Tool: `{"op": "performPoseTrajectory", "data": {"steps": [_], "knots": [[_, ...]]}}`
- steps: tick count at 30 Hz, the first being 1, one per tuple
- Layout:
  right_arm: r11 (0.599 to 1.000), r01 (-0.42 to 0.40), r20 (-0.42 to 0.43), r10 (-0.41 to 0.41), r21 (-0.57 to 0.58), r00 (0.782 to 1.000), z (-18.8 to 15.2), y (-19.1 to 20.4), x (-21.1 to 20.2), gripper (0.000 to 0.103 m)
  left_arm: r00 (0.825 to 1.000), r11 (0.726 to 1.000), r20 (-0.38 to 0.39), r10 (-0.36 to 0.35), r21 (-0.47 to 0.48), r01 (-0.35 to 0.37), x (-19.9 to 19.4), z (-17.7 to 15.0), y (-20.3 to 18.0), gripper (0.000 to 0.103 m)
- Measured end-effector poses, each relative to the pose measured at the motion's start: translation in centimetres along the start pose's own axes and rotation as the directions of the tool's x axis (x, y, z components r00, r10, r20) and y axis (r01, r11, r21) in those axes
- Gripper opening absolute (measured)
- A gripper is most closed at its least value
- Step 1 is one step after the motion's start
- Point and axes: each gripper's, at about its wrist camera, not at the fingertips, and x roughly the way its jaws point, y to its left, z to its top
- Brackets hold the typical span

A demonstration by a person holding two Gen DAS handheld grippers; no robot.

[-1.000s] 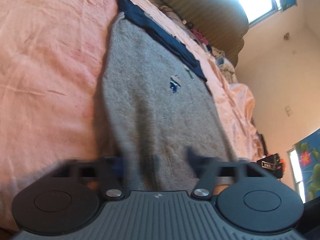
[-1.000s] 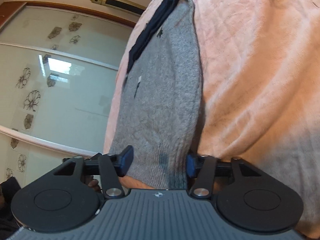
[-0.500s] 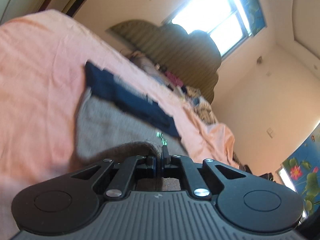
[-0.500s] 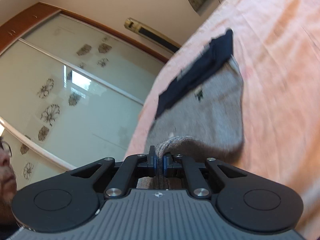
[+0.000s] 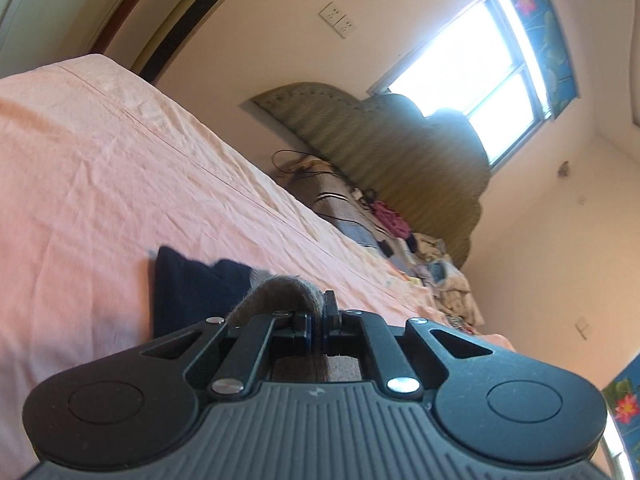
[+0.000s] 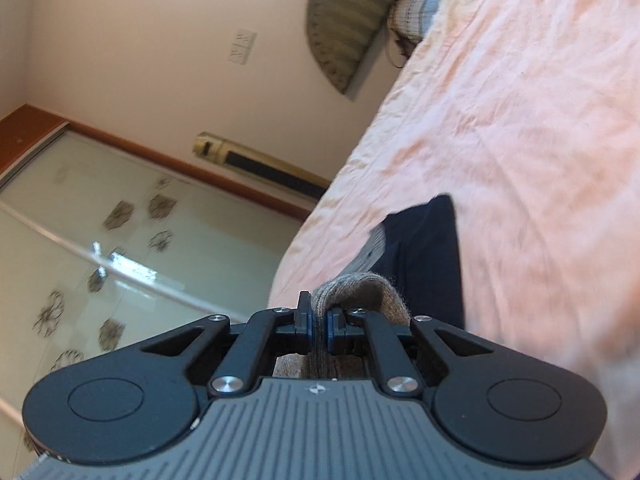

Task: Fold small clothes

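Note:
A grey knitted garment (image 5: 280, 290) with a dark navy band (image 5: 188, 288) lies on the pink bedsheet (image 5: 100, 168). My left gripper (image 5: 318, 320) is shut on a bunched grey edge of it, lifted above the bed. My right gripper (image 6: 318, 320) is shut on another grey edge of the garment (image 6: 360, 288), with the navy band (image 6: 424, 256) just beyond it. Most of the garment is hidden under the grippers.
A green padded headboard (image 5: 392, 148) stands at the far end under a bright window (image 5: 472, 64). Pillows and a heap of clothes (image 5: 400, 232) lie by it. Glass wardrobe doors (image 6: 100, 248) and a floor air conditioner (image 6: 260, 164) stand beside the bed (image 6: 520, 120).
Both grippers closed on the near edge of the grey garment, lifted it and carried it toward the navy band. The flat grey area has shrunk from view.

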Motion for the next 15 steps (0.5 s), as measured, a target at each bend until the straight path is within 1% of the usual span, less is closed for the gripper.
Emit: {"op": "performPoseTrajectory", "data": {"steps": [2, 4, 5, 6, 7, 8, 9, 10, 11, 12, 13, 14, 15], "knots": [[0.999, 0.035, 0.006, -0.035, 0.01, 0.999, 1.3, -1.0, 2.6, 0.014, 0.999, 0.999, 0.003, 0.042, 0.019, -0.042, 2.7, 1.0, 0.2, 0.004], [0.997, 0.07, 0.03, -0.071, 0.032, 0.997, 2.6, -2.0, 4.9, 0.014, 0.996, 0.995, 0.018, 0.092, 0.032, -0.093, 5.1, 1.9, 0.5, 0.005], [0.996, 0.073, 0.044, -0.075, 0.049, 0.996, 3.2, -2.6, 6.2, 0.017, 0.993, 0.993, 0.032, 0.115, 0.035, -0.116, 6.4, 2.2, 0.8, 0.005], [0.995, 0.083, 0.055, -0.086, 0.059, 0.995, 3.6, -2.9, 7.2, 0.024, 0.99, 0.989, 0.042, 0.137, 0.043, -0.138, 7.5, 2.5, 1.1, 0.005], [0.992, 0.106, 0.056, -0.11, 0.071, 0.992, 4.0, -3.2, 8.2, 0.036, 0.983, 0.983, 0.046, 0.176, 0.042, -0.178, 8.6, 2.7, 1.6, 0.007], [0.987, 0.137, 0.055, -0.142, 0.084, 0.988, 4.4, -3.2, 9.0, 0.072, 0.974, 0.974, 0.032, 0.225, 0.007, -0.226, 9.4, 3.1, 2.2, 0.014], [0.987, 0.137, 0.076, -0.143, 0.083, 0.987, 4.3, -2.9, 9.2, 0.087, 0.963, 0.962, 0.005, 0.268, -0.057, -0.267, 10.0, 3.5, 2.9, 0.021], [0.993, 0.102, 0.105, -0.108, 0.066, 0.989, 4.1, -2.5, 9.0, 0.087, 0.959, 0.951, -0.011, 0.284, -0.127, -0.283, 9.9, 3.8, 3.9, 0.036], [0.997, 0.069, 0.116, -0.074, 0.045, 0.99, 3.8, -2.0, 8.6, 0.087, 0.962, 0.949, 0.005, 0.272, -0.166, -0.268, 9.3, 3.8, 4.4, 0.057], [0.998, 0.054, 0.113, -0.057, 0.025, 0.992, 3.6, -1.6, 8.2, 0.087, 0.963, 0.95, 0.04, 0.267, -0.179, -0.256, 8.4, 3.6, 4.7, 0.069], [0.999, 0.053, 0.103, -0.053, 0.001, 0.993, 3.3, -1.2, 7.9, 0.087, 0.957, 0.948, 0.075, 0.281, -0.175, -0.265, 7.4, 3.4, 4.7, 0.085], [0.997, 0.064, 0.088, -0.061, -0.034, 0.994, 2.9, -0.6, 7.3, 0.087, 0.948, 0.945, 0.104, 0.302, -0.166, -0.283, 6.3, 3.1, 4.5, 0.086], [0.995, 0.074, 0.073, -0.069, -0.069, 0.995, 2.4, -0.1, 6.9, 0.087, 0.949, 0.949, 0.109, 0.295, -0.152, -0.278, 5.3, 2.8, 4.4, 0.086]]}}
